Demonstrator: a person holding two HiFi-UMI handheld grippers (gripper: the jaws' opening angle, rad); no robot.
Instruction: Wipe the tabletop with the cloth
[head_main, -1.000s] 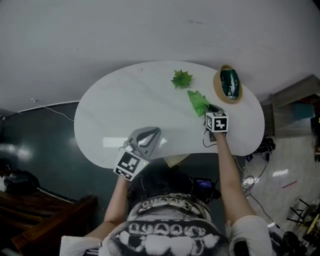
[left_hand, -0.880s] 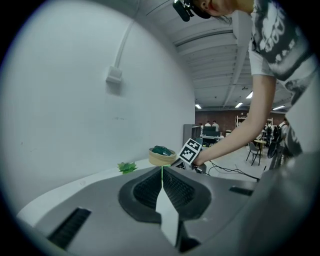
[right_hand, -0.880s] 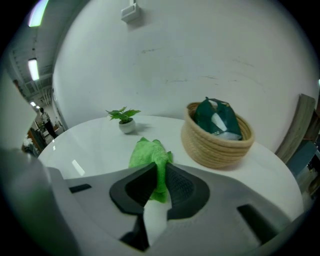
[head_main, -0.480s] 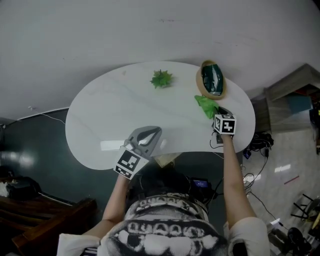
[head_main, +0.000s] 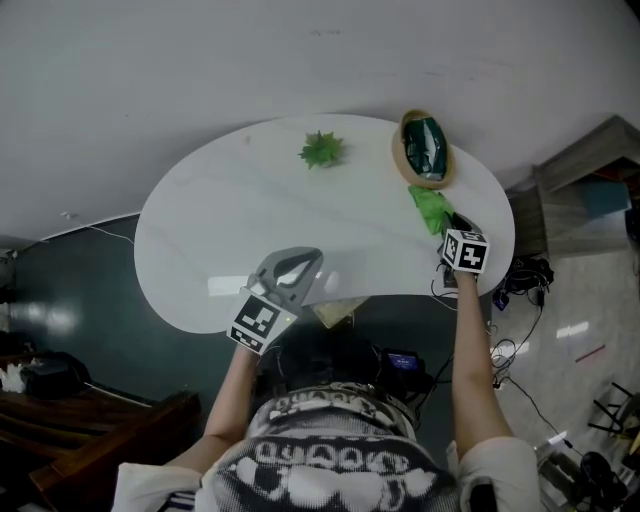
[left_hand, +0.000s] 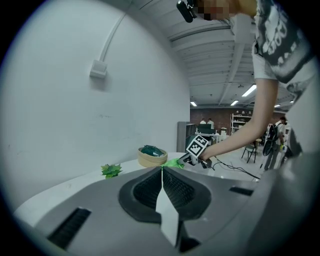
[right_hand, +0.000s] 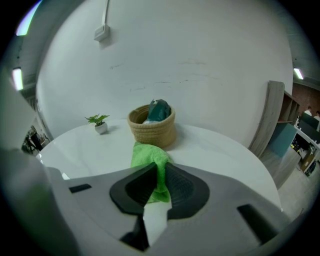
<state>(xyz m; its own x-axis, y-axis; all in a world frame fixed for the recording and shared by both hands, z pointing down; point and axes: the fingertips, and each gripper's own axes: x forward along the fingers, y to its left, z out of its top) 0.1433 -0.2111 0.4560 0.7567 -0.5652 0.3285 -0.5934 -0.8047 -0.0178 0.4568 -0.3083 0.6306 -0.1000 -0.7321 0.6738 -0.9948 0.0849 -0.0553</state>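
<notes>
Head view: the right gripper (head_main: 447, 224) is clamping the crumpled bright-green cloth (head_main: 431, 207) at the far right end of the white oval tabletop (head_main: 240, 215). The cloth is lying just beside the round woven basket (head_main: 424, 150), which is holding something dark green. The left gripper (head_main: 304, 263) is hanging over the near edge, well apart from the cloth. A small green potted plant (head_main: 321, 150) is standing near the far edge.

Left gripper view: the jaws are sitting pressed together with nothing between them, so this claw is idling. The cloth (left_hand: 173, 163) is showing across the table, trailing from the other gripper toward the basket (left_hand: 152, 156).

Right gripper view: the jaws are pinching one end of the cloth (right_hand: 149, 159) between the pads, narrow gap, firm-looking hold. The rest is spreading forward on the tabletop and reaching almost to the basket (right_hand: 152, 128).

Step in hand looks like wiping the right end. To do it well, I'd say:
- Press low so the loose part is dragging flat and not bunching.
- Sweep away from the basket toward the open middle.
- Hold the pinch tight so the cloth isn't slipping out.
- Avoid scraping the jaw tips on the top.
- Steer round the basket and the plant; both look light enough to get knocked.
</notes>
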